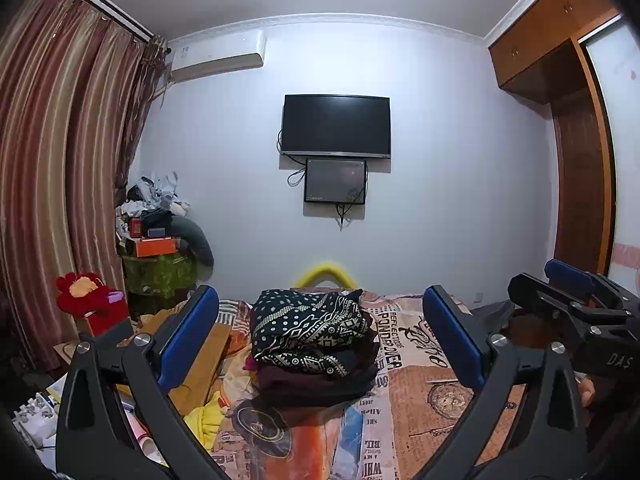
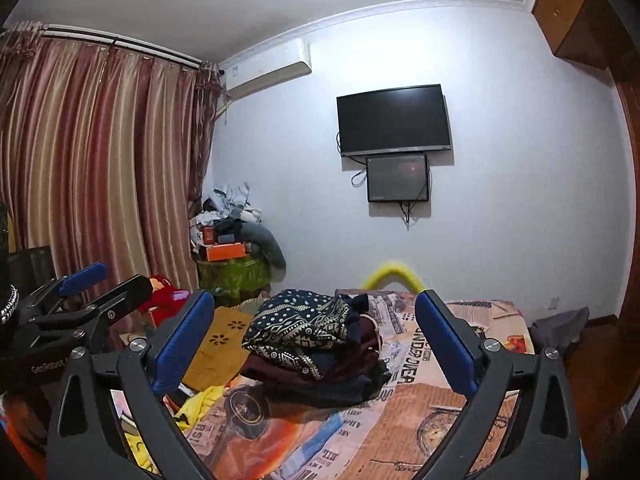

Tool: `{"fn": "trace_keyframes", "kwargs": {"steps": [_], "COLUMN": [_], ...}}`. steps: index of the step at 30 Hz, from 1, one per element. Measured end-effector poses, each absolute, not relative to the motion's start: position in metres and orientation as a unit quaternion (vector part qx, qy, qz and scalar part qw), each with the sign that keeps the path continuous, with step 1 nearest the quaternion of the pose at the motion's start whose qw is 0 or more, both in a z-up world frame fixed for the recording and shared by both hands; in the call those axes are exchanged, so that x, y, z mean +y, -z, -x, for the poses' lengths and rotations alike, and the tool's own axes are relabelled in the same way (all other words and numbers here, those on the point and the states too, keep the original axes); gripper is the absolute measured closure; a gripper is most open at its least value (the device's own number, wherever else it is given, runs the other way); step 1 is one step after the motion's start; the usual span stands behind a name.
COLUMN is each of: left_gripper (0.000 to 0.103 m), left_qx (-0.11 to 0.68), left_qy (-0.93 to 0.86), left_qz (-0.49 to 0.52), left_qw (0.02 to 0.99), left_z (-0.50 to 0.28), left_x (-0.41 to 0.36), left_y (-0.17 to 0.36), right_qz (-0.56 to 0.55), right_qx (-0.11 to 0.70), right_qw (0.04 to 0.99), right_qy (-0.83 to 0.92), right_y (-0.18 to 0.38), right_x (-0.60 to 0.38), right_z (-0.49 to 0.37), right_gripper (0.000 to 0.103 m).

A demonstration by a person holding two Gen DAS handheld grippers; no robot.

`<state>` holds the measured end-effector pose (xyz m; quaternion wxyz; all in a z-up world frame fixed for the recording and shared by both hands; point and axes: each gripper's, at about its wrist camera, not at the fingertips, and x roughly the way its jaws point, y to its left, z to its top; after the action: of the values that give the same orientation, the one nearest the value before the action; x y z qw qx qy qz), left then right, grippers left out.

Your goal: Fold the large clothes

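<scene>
With nothing between their blue pads, the left gripper (image 1: 320,336) and right gripper (image 2: 308,340) gape wide, level, facing the folded clothes stack (image 1: 314,340) on the bed (image 1: 432,396), seemingly finished.

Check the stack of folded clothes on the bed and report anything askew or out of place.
The top patterned garment sits crooked on the stack of folded clothes, its edge drooping over the left side. A yellow cloth lies crumpled at the bed's left edge.

I'm in a home bedroom: a bed (image 1: 420,412) under a printed sheet, striped curtains (image 1: 60,140), a wall television (image 1: 335,126), a wooden wardrobe (image 1: 576,160).
</scene>
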<state>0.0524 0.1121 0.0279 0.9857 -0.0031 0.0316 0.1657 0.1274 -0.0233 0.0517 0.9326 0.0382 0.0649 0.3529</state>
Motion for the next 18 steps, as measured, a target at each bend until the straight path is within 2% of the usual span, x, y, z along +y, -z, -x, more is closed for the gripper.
{"fn": "trace_keyframes", "kwargs": {"steps": [18], "left_gripper": [0.000], "left_qx": [0.056], "left_qy": [-0.158], "left_qz": [0.012], "left_qw": [0.986], "left_z": [-0.066], "left_x": [0.113], "left_y": [-0.020], "right_qz": [-0.035], "right_qx": [0.090], "right_qw": [0.931], "right_qy": [-0.353], "right_y": [-0.048], "right_x": [-0.028], "right_z": [-0.129], "right_gripper": [0.003]}}
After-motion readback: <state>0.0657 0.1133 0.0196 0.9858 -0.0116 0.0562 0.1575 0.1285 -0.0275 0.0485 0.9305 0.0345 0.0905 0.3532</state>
